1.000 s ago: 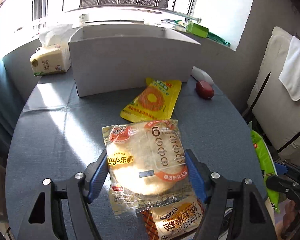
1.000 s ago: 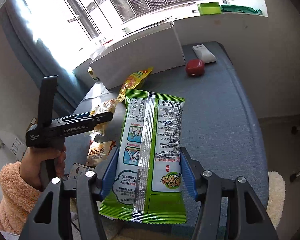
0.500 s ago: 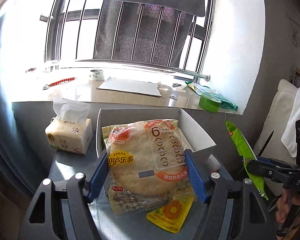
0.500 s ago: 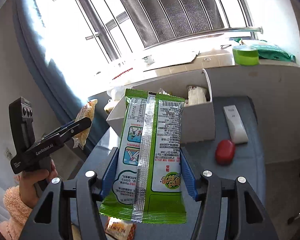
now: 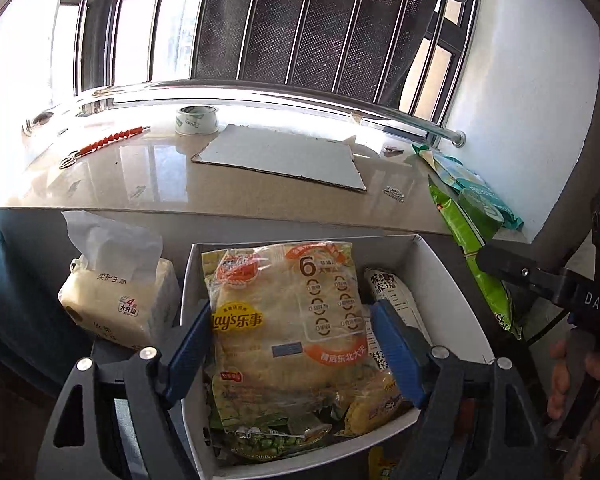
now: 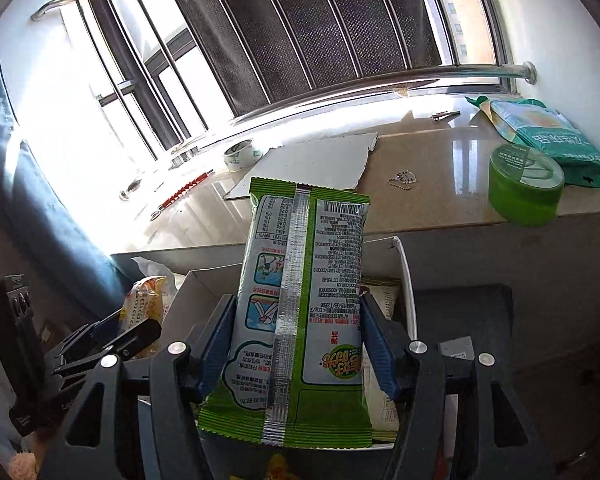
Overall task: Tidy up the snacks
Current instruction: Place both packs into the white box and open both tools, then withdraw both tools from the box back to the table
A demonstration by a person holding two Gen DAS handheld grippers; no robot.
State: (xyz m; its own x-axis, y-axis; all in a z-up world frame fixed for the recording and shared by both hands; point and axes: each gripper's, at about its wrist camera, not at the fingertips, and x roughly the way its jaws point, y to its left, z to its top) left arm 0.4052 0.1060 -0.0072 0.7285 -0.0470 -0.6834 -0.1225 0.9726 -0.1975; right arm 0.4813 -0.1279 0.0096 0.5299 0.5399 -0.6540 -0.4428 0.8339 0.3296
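Now that both packets are hanging over the white box (image 5: pixel 440 268) instead of the desk, we are spreading the left gripper (image 5: pixel 296 350) off the Lay's bag (image 5: pixel 284 320) and loosening the right gripper (image 6: pixel 296 344) around the green snack packet (image 6: pixel 300 308), dropping them in.

You see a glossy clear-plastic Lay's crisp bag (image 5: pixel 284 320), a matt white cardboard box (image 5: pixel 452 280), and a polished beige stone windowsill (image 5: pixel 148 168).

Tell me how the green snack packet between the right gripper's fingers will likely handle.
The green snack packet stands upright above the right gripper, so it is probably fairly stiff. Its puffed shape suggests it is light. The glossy film and foil seam look slippery, and the jaws have just been opening, so it may drop.
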